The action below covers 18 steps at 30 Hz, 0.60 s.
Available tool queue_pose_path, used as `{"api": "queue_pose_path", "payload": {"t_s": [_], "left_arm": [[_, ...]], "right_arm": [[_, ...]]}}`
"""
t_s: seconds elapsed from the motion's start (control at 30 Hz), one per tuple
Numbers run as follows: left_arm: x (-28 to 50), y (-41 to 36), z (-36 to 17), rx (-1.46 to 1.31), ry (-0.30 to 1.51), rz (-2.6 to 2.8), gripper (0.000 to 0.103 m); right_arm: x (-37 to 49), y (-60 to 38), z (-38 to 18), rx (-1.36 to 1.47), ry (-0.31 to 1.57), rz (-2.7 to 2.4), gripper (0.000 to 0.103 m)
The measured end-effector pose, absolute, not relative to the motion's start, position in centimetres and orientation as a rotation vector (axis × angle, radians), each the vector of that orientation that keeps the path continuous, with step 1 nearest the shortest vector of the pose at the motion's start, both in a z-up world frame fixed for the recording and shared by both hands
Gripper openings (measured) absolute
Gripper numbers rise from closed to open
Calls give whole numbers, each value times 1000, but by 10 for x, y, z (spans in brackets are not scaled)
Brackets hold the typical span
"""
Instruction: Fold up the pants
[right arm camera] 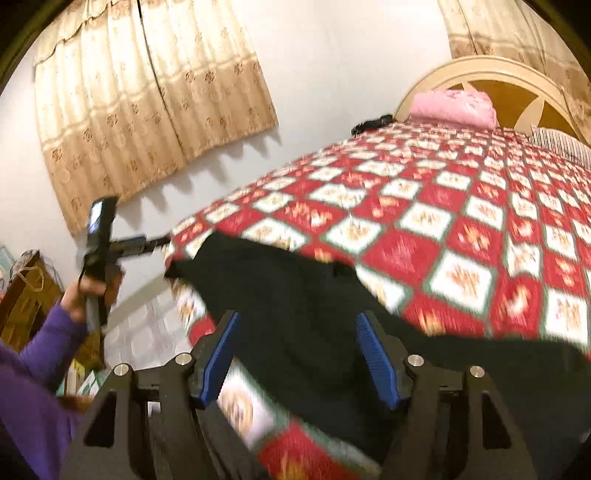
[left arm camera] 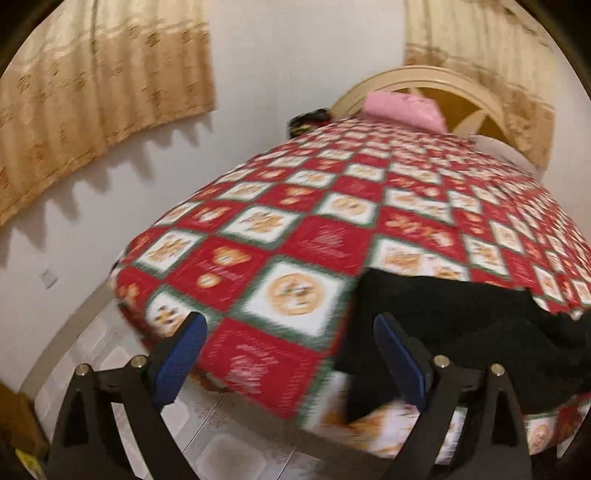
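Pants (right arm camera: 295, 291) lie on the checkered bedspread (left arm camera: 303, 229) — both grippers (left arm camera: 290, 332) (right arm camera: 299, 332) wide open, empty.

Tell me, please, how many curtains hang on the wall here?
2: one curtain left of the bed, another behind the headboard; more may be hidden.

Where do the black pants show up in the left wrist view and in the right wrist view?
Left wrist view: the pants lie at lower right on the bedspread, draping over the bed's near edge.
Right wrist view: the pants spread across lower centre, straight ahead of the open right gripper.
Shared landmark: the pink pillow by the headboard, far end of the bed.
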State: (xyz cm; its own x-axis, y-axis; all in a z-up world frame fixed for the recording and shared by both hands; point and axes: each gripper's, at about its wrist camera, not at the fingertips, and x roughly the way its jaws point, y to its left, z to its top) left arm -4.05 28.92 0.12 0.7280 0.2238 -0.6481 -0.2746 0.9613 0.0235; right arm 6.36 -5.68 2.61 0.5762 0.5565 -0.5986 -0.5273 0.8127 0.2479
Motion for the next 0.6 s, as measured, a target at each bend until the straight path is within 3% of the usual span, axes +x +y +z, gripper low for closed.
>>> {"api": "queue_pose_path", "payload": {"t_s": [0.13,0.3,0.33,0.37,0.4,0.6], "left_arm": [[-47,284,0,-120,706,253,95],[-67,295,-16,-458,802,115,95],[-69,292,-18,-500,819,80,95],[-68,286,-22,-548,842,20,95],[-68,280,-25,-569,854,-26,95],[-43,259,-42,-536,882,-39,95]], "right_arm": [[107,-32,10,99,777,676,62],[133,-17,-14,98,857,657,62],[140,-18,-20,111,881,652,59],[145,-19,-24,125,900,649,47],[152,-20,-28,146,923,638,41],[173,-8,-50,158,1008,648,41]]}}
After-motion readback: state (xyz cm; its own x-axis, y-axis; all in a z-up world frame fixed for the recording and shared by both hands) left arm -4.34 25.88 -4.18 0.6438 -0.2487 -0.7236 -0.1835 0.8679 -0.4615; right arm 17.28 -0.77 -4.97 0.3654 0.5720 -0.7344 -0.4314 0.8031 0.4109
